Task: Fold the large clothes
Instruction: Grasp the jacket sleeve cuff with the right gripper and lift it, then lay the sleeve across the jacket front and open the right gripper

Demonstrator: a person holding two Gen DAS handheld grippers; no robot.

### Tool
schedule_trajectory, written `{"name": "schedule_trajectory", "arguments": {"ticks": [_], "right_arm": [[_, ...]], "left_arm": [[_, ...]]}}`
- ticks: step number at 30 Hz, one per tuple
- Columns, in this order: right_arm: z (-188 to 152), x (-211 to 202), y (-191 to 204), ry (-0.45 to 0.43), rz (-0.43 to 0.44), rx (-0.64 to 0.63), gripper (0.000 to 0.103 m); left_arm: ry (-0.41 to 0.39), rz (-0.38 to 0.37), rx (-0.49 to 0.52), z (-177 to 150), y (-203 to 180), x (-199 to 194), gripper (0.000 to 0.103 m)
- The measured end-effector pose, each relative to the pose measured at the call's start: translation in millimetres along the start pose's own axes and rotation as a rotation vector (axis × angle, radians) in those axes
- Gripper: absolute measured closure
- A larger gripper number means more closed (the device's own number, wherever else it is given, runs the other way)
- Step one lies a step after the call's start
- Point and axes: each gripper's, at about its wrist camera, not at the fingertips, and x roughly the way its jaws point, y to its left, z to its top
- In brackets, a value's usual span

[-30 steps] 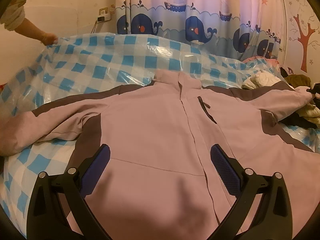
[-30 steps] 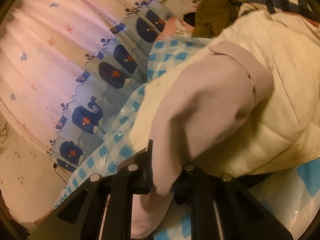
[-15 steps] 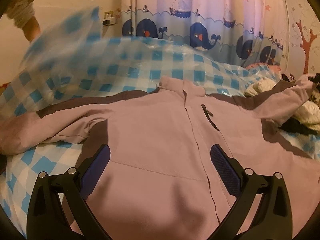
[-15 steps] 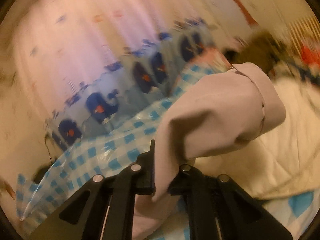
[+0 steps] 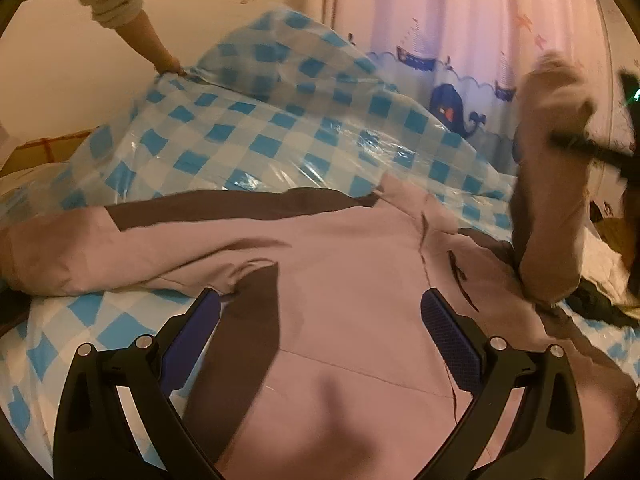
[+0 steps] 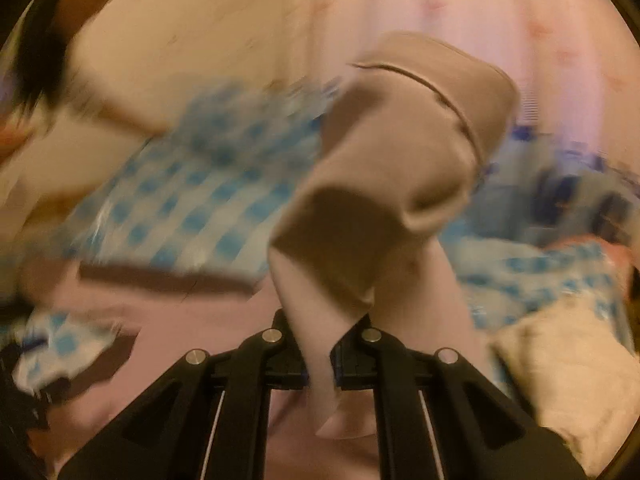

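- Lying front-up across the checked plastic sheet, the pink jacket fills the lower half of the left wrist view, zip running up the middle, collar toward the curtain
- Step in hand, as judged: folding the first sleeve inward; the right-side sleeve is lifted off the sheet and stands above the jacket body
- Right gripper: fingers pressed together on the sleeve cloth, cuff end rising beyond them
- Left gripper: fingers wide apart, nothing between them, hovering over the lower chest of the jacket
- Next move calls for carrying the sleeve across the chest and laying it flat before release; the left gripper is placed to pin the body while this happens
- Other sleeve is spread out flat at the left, not yet folded
- Hard to make out: the right wrist view is heavily blurred; the pale bundle beside the jacket cannot be identified
- Cut off: jacket hem, below both views
- Another person's hand grips the far edge of the sheet
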Motion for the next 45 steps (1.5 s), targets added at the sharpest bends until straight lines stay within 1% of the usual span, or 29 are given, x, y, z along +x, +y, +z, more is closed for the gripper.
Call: {"name": "schedule_trajectory", "arguments": {"ticks": [2, 5, 8, 10, 12, 15, 16, 17, 18, 19, 21, 22, 24, 26, 27, 28, 29, 31, 32, 33, 34, 35, 36, 38, 39, 40, 41, 42, 45], "right_arm": [[-19.0, 30.6, 32.5, 0.075, 0.060, -0.049, 0.094], [-62.4, 77.8, 77.5, 0.210, 0.145, -0.119, 0.094], [-94.8, 102.0, 99.5, 0.317, 0.198, -0.146, 0.093], [-115.0, 113.0, 108.5, 0.391, 0.243, -0.144, 0.086], [-117.4, 113.9, 107.0, 0.405, 0.284, -0.131, 0.073], [-112.3, 104.4, 110.5, 0.407, 0.326, -0.136, 0.068], [-109.4, 100.9, 111.2, 0.406, 0.350, -0.127, 0.054], [-103.9, 93.2, 108.8, 0.387, 0.398, -0.100, 0.045], [-97.8, 84.3, 104.9, 0.359, 0.409, -0.084, 0.029], [-91.0, 77.2, 103.2, 0.328, 0.411, -0.077, 0.016], [-81.4, 66.9, 101.1, 0.305, 0.425, -0.069, 0.012], [-76.7, 64.6, 98.3, 0.316, 0.461, -0.036, 0.012], [-68.8, 63.7, 94.7, 0.373, 0.576, 0.059, 0.012], [-71.2, 66.7, 96.6, 0.435, 0.717, 0.173, 0.012], [-71.6, 63.1, 101.6, 0.430, 0.707, 0.175, 0.011], [-71.9, 58.5, 109.9, 0.402, 0.635, 0.129, 0.011], [-72.2, 50.8, 129.3, 0.349, 0.519, 0.001, 0.011], [-79.4, 43.2, 163.4, 0.291, 0.393, -0.208, 0.011], [-83.7, 42.3, 187.6, 0.277, 0.335, -0.335, 0.011], [-88.6, 43.9, 200.0, 0.270, 0.319, -0.393, 0.011], [-92.7, 48.8, 215.9, 0.262, 0.268, -0.465, 0.011], [-95.6, 56.1, 226.5, 0.259, 0.219, -0.507, 0.012], [-97.5, 63.3, 231.0, 0.267, 0.198, -0.522, 0.012], [-104.1, 89.5, 232.9, 0.318, 0.155, -0.528, 0.014], [-110.2, 103.2, 228.0, 0.349, 0.156, -0.521, 0.034], [-111.1, 114.6, 221.2, 0.380, 0.156, -0.490, 0.049], [-106.1, 122.8, 211.8, 0.391, 0.161, -0.429, 0.057], [-103.2, 123.9, 205.7, 0.377, 0.138, -0.401, 0.074], [-78.7, 126.1, 181.6, 0.309, 0.086, -0.272, 0.080]], "left_arm": [[-0.005, 0.008, -0.012, 3.4, 5.4, 0.3, 0.006], [-0.006, 0.018, -0.033, 6.2, 13.2, 2.1, 0.006], [-0.009, 0.023, -0.041, 8.2, 17.1, 2.6, 0.006], [-0.012, 0.024, -0.042, 9.0, 20.4, -0.1, 0.006], [-0.010, 0.026, -0.039, 8.6, 20.9, -0.8, 0.006], [0.000, 0.027, -0.029, 6.9, 17.7, 0.3, 0.006], [0.003, 0.027, -0.027, 6.1, 16.9, 0.8, 0.006], [0.007, 0.028, -0.024, 5.3, 16.4, 1.6, 0.006], [0.010, 0.029, -0.022, 5.0, 16.0, 2.1, 0.006], [0.015, 0.029, -0.019, 4.6, 15.0, 2.8, 0.006], [0.021, 0.030, -0.016, 4.8, 11.4, 2.4, 0.006], [0.021, 0.034, -0.016, 4.8, 11.5, 2.5, 0.006], [0.021, 0.043, -0.025, 5.4, 14.3, 3.0, 0.006], [0.020, 0.048, -0.036, 6.5, 18.1, 2.7, 0.006], [0.017, 0.053, -0.043, 8.0, 21.3, 1.9, 0.006], [0.014, 0.060, -0.048, 9.3, 24.7, 1.9, 0.006], [0.009, 0.067, -0.052, 10.8, 28.2, 1.1, 0.006], [-0.003, 0.095, -0.066, 14.6, 39.3, -1.0, 0.006], [-0.011, 0.111, -0.077, 16.4, 46.0, -2.7, 0.006], [-0.020, 0.137, -0.095, 18.7, 55.1, -4.1, 0.006], [-0.024, 0.152, -0.109, 20.5, 62.3, -5.1, 0.006], [-0.027, 0.164, -0.127, 21.9, 69.4, -6.2, 0.006], [-0.029, 0.171, -0.144, 23.4, 75.8, -7.0, 0.006], [-0.039, 0.176, -0.181, 25.0, 88.2, -9.5, 0.006], [-0.044, 0.173, -0.194, 25.6, 92.1, -10.7, 0.006], [-0.045, 0.171, -0.197, 26.2, 94.0, -10.6, 0.006], [-0.045, 0.170, -0.194, 26.8, 94.3, -10.6, 0.006], [-0.046, 0.170, -0.187, 27.2, 93.7, -10.7, 0.006], [-0.047, 0.160, -0.182, 27.3, 91.5, -11.0, 0.006]]}}
